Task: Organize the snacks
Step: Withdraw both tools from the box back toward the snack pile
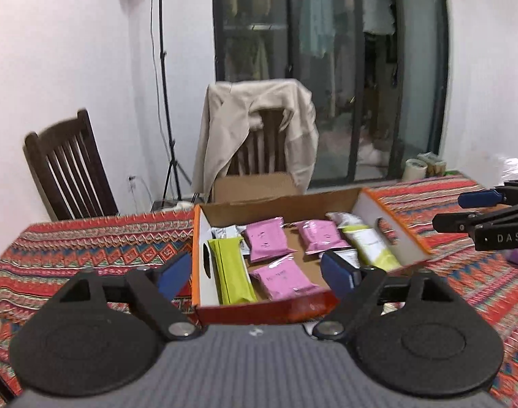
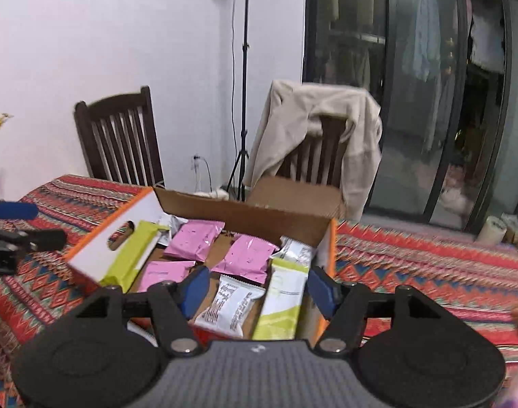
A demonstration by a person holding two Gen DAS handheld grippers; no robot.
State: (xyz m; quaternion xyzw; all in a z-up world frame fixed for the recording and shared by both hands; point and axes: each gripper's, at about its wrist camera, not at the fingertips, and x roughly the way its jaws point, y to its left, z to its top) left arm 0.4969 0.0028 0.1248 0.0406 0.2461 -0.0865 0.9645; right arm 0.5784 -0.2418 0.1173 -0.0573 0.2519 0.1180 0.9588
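An open cardboard box (image 1: 391,214) of pink, green and white snack packets sits mid-frame on a patterned tablecloth (image 1: 89,244). Left gripper (image 1: 255,273) and right gripper (image 2: 257,289) gape, seemingly empty.

box (image 1: 391,217): orange edges and outside, white side walls, brown cardboard inside
pink packs (image 1: 266,242): plain pink, small dark print
green packs (image 1: 230,272): yellow-green; the right one (image 2: 282,301) fades to white at its top
white pack (image 2: 230,307): white with black lettering
tablecloth (image 1: 89,241): red, orange, blue and teal zigzag and diamond bands
pads (image 1: 337,272): blue, on black gripper arms
chairs (image 1: 68,166): dark brown wood
jacket (image 1: 248,115): beige
wall (image 1: 72,34): white
door frame (image 1: 400,68): black
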